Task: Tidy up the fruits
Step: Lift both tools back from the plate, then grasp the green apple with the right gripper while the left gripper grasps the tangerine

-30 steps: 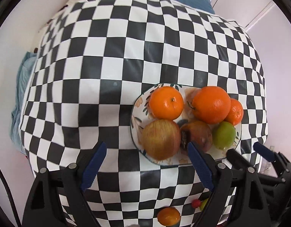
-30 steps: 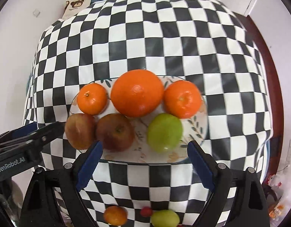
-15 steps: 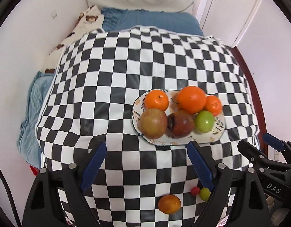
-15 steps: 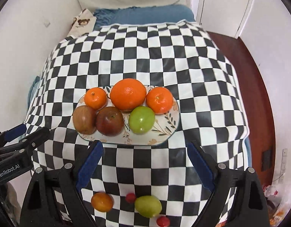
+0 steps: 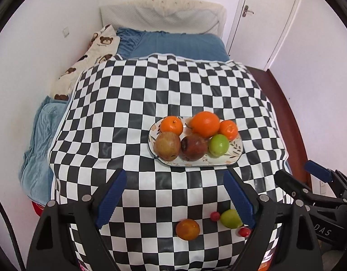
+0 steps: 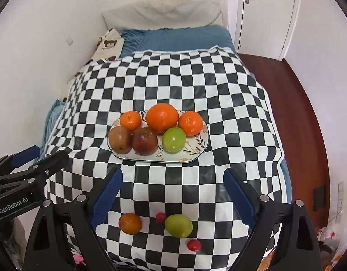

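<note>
Bench [image 6: 218, 90]: covered by a black-and-white checked cloth [image 5: 150, 90].

Plate [image 6: 199, 144], oval, leaf pattern, mid-bench. Holds six fruits:
- back row: small orange [image 6: 130, 120], big orange [image 6: 162, 117], mandarin [image 6: 190, 122];
- front row: brown apple [image 6: 119, 139], red apple [image 6: 144, 141], green apple [image 6: 174, 140].
The fruits crowd the plate's left and middle, touching one another.

Loose fruits near the bench's front edge, well apart from the plate: persimmon [image 6: 130, 223], pear [image 6: 178, 225], and two cherries [image 6: 161, 217] [image 6: 194, 245], one on each side of the pear.

Left gripper [image 5: 175, 197]: jaws spread, nothing between them, held above the front edge.

Right gripper [image 6: 172, 196]: jaws spread, nothing between them, over the loose fruits.

Background: bed [image 5: 173, 43], door [image 6: 263, 11].
</note>
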A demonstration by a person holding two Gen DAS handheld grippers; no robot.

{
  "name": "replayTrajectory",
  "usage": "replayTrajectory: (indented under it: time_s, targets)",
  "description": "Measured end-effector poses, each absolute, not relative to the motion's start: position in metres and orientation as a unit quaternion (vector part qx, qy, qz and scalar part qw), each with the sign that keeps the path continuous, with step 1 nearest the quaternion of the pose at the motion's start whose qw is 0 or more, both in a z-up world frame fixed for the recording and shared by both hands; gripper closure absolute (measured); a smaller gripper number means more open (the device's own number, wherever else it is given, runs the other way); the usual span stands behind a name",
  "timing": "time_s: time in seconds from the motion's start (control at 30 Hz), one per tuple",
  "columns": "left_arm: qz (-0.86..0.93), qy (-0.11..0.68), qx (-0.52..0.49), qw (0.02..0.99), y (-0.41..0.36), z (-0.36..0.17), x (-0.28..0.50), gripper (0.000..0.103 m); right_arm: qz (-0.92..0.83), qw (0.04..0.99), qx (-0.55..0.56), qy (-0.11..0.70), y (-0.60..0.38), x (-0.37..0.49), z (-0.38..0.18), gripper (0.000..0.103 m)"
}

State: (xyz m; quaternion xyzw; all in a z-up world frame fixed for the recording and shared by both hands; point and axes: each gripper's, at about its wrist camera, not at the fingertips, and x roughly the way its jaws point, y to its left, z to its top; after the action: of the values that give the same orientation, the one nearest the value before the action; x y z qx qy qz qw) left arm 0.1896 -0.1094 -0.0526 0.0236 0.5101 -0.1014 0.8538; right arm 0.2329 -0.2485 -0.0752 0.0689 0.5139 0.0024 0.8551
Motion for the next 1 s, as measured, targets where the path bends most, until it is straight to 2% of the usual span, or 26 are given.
replayTrajectory:
  time_s: [0.2,0.33,0.7,0.83,1.0]
  targets:
    - [-0.104,0.499,0.021,0.860,-0.107,-0.044,0.168,0.016,0.011,0.861,0.094,0.500,-0.252,0.210,-0.059,0.010]
    - [-0.101,0.517,0.021,0.850,-0.105,-0.060,0.162,0.016,0.009,0.848,0.111,0.518,-0.258,0.200,-0.075,0.010]
    - [-0.100,0.650,0.037,0.752,-0.116,-0.182,0.161,0.016,0.012,0.740,0.206,0.640,-0.285,0.190,-0.215,0.010]
    - [-0.123,0.696,0.036,0.706,-0.131,-0.224,0.156,0.016,0.013,0.717,0.233,0.657,-0.290,0.187,-0.245,0.019]
    - [-0.132,0.729,0.040,0.670,-0.150,-0.268,0.153,0.016,0.021,0.700,0.245,0.671,-0.290,0.189,-0.269,0.020]
